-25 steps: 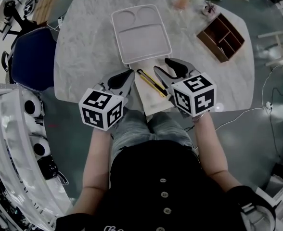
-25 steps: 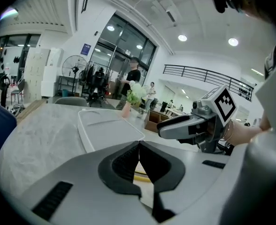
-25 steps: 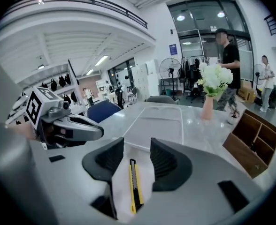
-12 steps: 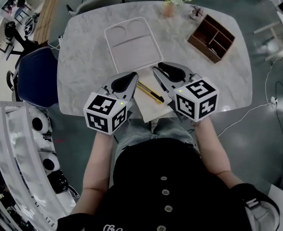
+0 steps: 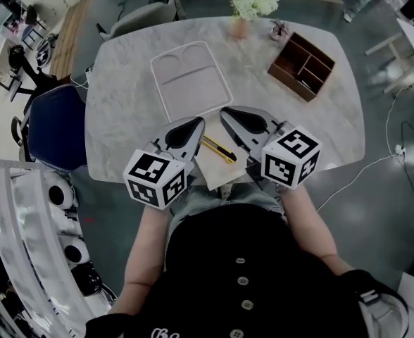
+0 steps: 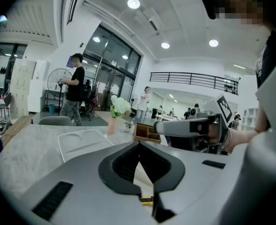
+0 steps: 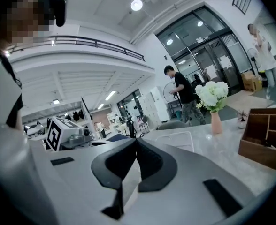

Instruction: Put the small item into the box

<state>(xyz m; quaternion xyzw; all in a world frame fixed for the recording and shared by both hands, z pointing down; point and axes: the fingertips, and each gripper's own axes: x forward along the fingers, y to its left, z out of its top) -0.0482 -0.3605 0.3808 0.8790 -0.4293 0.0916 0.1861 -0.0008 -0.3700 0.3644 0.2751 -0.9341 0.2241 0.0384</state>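
A yellow utility knife (image 5: 219,149) lies on a beige sheet (image 5: 225,167) at the table's near edge, between my two grippers and below them. The brown wooden box (image 5: 302,65) with compartments stands at the far right, also seen in the right gripper view (image 7: 265,140). My left gripper (image 5: 199,121) hovers left of the knife, its tips together with nothing between them (image 6: 139,144). My right gripper (image 5: 224,111) hangs above the knife's right side. Its jaws have just been closing and now meet on nothing (image 7: 136,139).
A white divided tray (image 5: 163,90) lies in the middle of the marble table (image 5: 122,118). A vase of white flowers (image 5: 252,2) stands at the far edge, with a small plant beside it. A blue chair (image 5: 52,125) is at the left. People stand in the room beyond.
The right gripper's jaws went from wide open to shut, with nothing in them. Both grippers rose a little above the knife. The left jaws stayed together.
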